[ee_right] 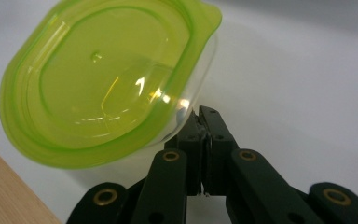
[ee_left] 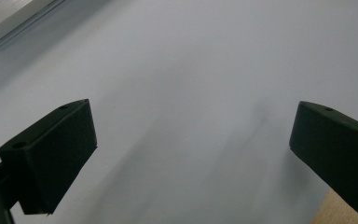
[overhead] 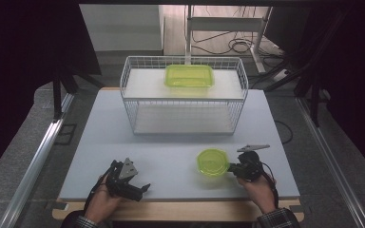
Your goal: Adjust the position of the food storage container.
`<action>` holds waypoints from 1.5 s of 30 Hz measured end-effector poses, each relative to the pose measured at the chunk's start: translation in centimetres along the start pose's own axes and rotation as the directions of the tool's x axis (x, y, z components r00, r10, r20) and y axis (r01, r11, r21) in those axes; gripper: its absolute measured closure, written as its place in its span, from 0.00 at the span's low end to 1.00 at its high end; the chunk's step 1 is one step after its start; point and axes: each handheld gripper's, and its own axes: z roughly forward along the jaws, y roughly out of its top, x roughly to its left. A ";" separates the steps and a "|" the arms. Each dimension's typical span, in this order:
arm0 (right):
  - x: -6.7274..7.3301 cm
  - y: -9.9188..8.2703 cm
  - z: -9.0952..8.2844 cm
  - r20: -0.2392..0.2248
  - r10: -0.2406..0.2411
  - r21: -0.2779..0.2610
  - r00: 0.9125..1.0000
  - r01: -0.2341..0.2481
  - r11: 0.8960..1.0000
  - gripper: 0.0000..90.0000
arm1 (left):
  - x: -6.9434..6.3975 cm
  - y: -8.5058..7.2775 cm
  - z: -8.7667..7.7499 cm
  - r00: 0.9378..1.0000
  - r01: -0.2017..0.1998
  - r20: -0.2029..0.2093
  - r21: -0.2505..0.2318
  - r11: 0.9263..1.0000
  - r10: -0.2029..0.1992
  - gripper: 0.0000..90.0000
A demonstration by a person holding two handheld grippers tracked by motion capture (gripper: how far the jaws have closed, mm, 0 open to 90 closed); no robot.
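A round clear container with a lime-green lid (overhead: 212,162) sits on the white table (overhead: 171,142) at the front right. My right gripper (overhead: 232,167) is at its right edge, rolled on its side. In the right gripper view the jaws are closed together, and the lid's rim (ee_right: 186,100) runs in between the fingertips (ee_right: 210,116). A rectangular lime-green container (overhead: 189,76) rests on the upper shelf of the white wire basket (overhead: 128,90). My left gripper (overhead: 145,188) lies low at the front left, its jaws wide apart over bare table (ee_left: 191,93).
The wire basket stands at the back of the table, and its lower shelf (overhead: 183,118) is bare. The table's wooden front edge (overhead: 180,209) runs just below both hands. Metal rails (overhead: 33,166) flank the table on the floor.
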 end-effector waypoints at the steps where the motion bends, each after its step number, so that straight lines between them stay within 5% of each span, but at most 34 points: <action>1: 0.0 0.0 0.0 0.000 0.000 0.000 1.000 0.000 1.000 0.97 | 0.0 0.0 0.0 1.000 0.000 0.000 0.000 1.000 0.000 0.00; 6: 1.3 0.8 1.4 -0.069 -0.016 0.015 0.998 0.017 1.000 0.97 | 0.0 0.0 0.0 1.000 -0.003 -0.001 0.001 1.000 0.003 0.00; 25: 3.9 3.8 5.3 -0.159 -0.077 0.030 0.984 0.083 0.996 0.98 | 0.0 0.0 -0.1 1.000 -0.006 -0.002 0.005 1.000 0.006 0.00; 36: 2.9 3.5 3.5 -0.068 -0.144 -0.038 0.987 0.141 0.989 0.92 | -0.1 0.0 -0.1 1.000 -0.005 -0.002 0.003 1.000 0.005 0.00; 40: 2.5 3.1 2.2 -0.034 -0.180 -0.070 0.983 0.177 0.982 0.85 | 0.0 0.1 -0.5 1.000 0.025 -0.012 -0.007 1.000 -0.025 0.02; 45: 2.0 2.7 0.8 -0.023 -0.197 -0.111 0.980 0.194 0.975 0.65 | 0.4 0.0 -0.9 0.998 0.065 -0.010 -0.024 0.998 -0.065 0.02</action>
